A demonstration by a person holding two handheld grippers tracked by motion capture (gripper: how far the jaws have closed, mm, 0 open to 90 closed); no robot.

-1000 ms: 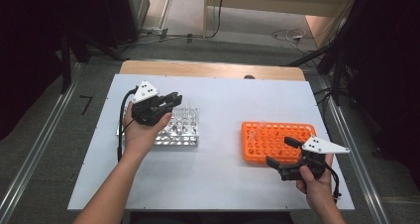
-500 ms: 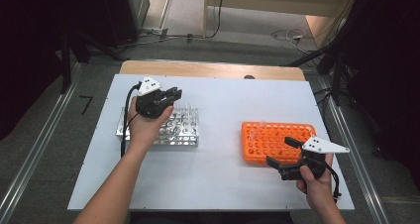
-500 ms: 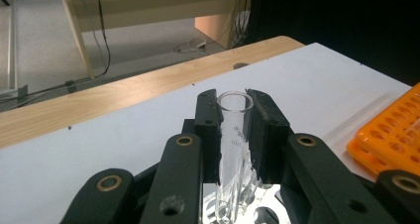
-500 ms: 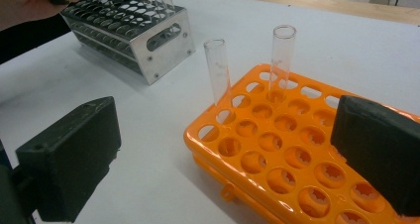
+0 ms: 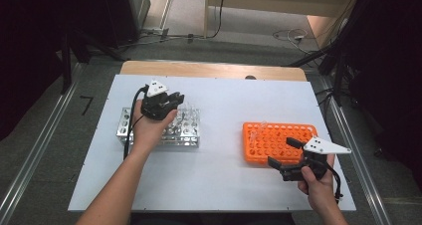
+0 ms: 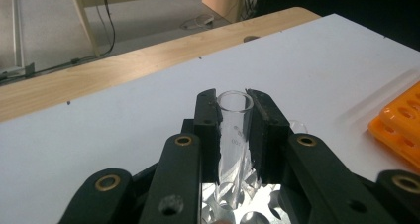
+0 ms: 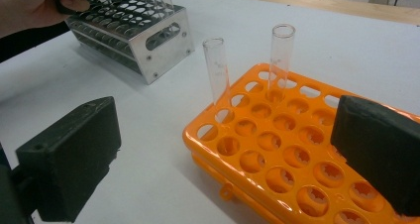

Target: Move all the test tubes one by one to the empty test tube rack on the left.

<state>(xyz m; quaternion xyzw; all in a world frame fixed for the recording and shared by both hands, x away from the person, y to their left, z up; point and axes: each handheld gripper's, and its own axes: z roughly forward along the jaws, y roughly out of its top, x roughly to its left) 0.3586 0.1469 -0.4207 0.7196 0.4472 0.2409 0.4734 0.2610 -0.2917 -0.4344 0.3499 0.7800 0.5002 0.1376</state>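
Here the left gripper (image 5: 171, 101) sits over the metal rack (image 5: 127, 130) on the left side of the white table (image 5: 219, 185), and its jaws are clamped on one clear glass test tube (image 6: 233, 135). In the left gripper view that tube stands with its long axis running up between the two black pads, its open mouth at the top and level with the pad tips, its lower end down among the holes of the rack; whether that end rests in a hole or hangs just above cannot be told. Other clear tubes stand upright in the far right part of the metal rack, too crowded and blurred to count. The right gripper (image 5: 283, 154) rests at the near right edge of the orange rack (image 5: 263, 158), its jaws spread wide with nothing between them, and in the right gripper view its two pads frame the near corner of that rack. Two more clear tubes stand in the orange rack at its far left end, one (image 7: 216, 68) in the corner hole and one (image 7: 280, 58) just beside it, both upright with their open mouths up. There are two racks on the table, one metal and one orange, well apart.
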